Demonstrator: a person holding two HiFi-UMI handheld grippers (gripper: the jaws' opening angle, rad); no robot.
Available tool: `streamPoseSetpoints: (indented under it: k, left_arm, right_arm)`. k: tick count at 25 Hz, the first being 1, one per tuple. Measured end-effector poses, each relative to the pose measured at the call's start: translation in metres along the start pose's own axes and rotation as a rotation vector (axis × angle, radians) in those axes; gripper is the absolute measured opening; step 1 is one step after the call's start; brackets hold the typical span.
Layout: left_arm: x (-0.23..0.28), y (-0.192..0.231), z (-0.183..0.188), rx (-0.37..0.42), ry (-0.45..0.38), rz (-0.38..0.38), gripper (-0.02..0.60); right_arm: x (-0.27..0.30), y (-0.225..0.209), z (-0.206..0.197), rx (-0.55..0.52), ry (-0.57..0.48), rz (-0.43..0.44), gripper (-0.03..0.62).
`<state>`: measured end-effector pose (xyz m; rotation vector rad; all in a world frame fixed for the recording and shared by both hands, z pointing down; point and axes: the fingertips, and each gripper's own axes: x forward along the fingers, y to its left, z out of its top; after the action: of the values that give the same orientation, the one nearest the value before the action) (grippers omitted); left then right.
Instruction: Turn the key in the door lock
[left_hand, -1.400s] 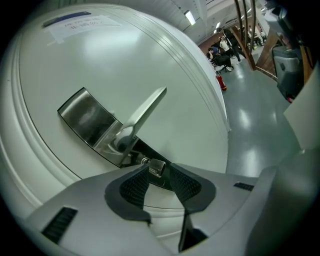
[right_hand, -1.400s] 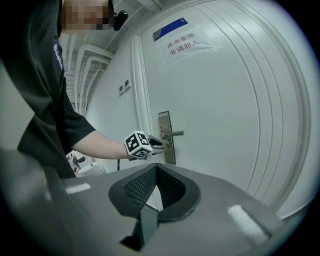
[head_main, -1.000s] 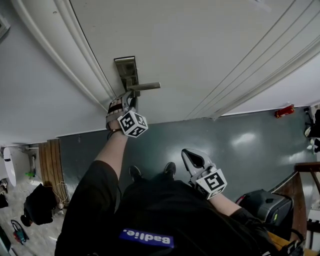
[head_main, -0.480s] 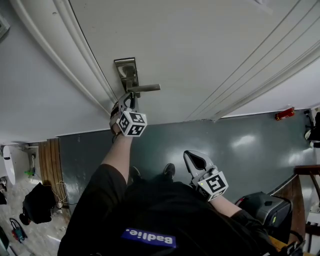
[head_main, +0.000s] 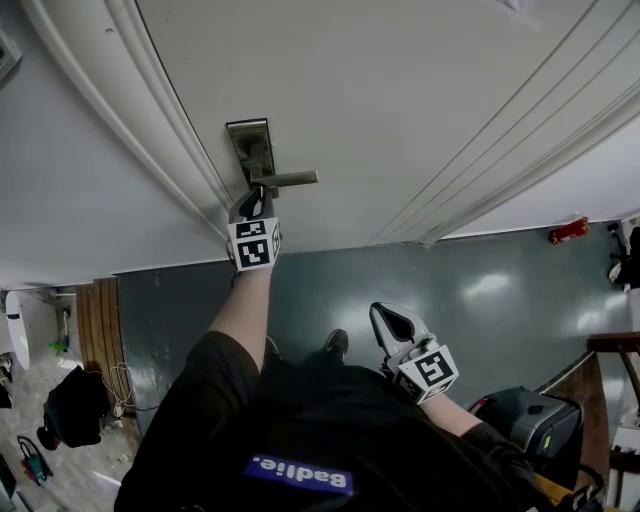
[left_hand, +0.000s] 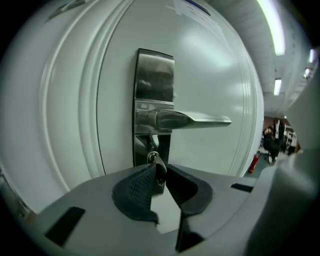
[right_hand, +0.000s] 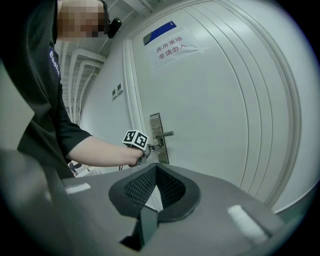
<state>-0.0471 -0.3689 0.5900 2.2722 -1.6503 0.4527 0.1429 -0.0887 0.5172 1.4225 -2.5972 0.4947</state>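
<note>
Hanging idle near the person's body, the right tongs (head_main: 388, 320) are pressed together and empty, clear of the work. Farther out, the left tongs (left_hand: 159, 171) are closing on the key (left_hand: 156, 161), which sits in the lock (left_hand: 148, 145) below the handle (left_hand: 195, 120) of the door (left_hand: 215, 65), pinching its head for turning leverage.

I can read just one sign from here, a white paper sheet (right_hand: 175, 50) at the upper middle of the right gripper view, stuck on the door (right_hand: 225, 130), with red Chinese characters that look like 库房重地 over 请勿入; the blue plate (right_hand: 159, 32) above it is too small to read.
</note>
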Motion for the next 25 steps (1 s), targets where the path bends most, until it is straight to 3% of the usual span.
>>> streamPoseSetpoints:
  k: [3, 8, 13, 17, 20, 25]
  left_arm:
    - [-0.001, 0.001, 0.001, -0.158, -0.010, -0.026, 0.055]
    - [0.000, 0.005, -0.002, -0.493, -0.036, -0.105, 0.034]
    - [0.005, 0.001, -0.007, -0.895, -0.045, -0.268, 0.023]
    - [0.006, -0.002, -0.008, -1.159, -0.028, -0.423, 0.021]
    - [0.005, -0.004, -0.008, -1.289, -0.013, -0.526, 0.023]
    - [0.007, -0.004, -0.010, -1.421, -0.008, -0.624, 0.028]
  right_arm:
    - [-0.003, -0.004, 0.001, 0.007, -0.005, -0.008, -0.005]
    - [-0.004, -0.005, 0.002, 0.011, -0.011, -0.003, -0.005]
    - [-0.002, -0.005, 0.003, 0.014, -0.008, 0.003, -0.005]
    - [0.001, -0.005, 0.002, 0.016, -0.003, 0.005, -0.005]
    - [0.006, -0.002, 0.001, 0.026, 0.005, 0.012, -0.005]
    - [0.013, 0.002, -0.001, 0.042, 0.016, 0.015, -0.005]
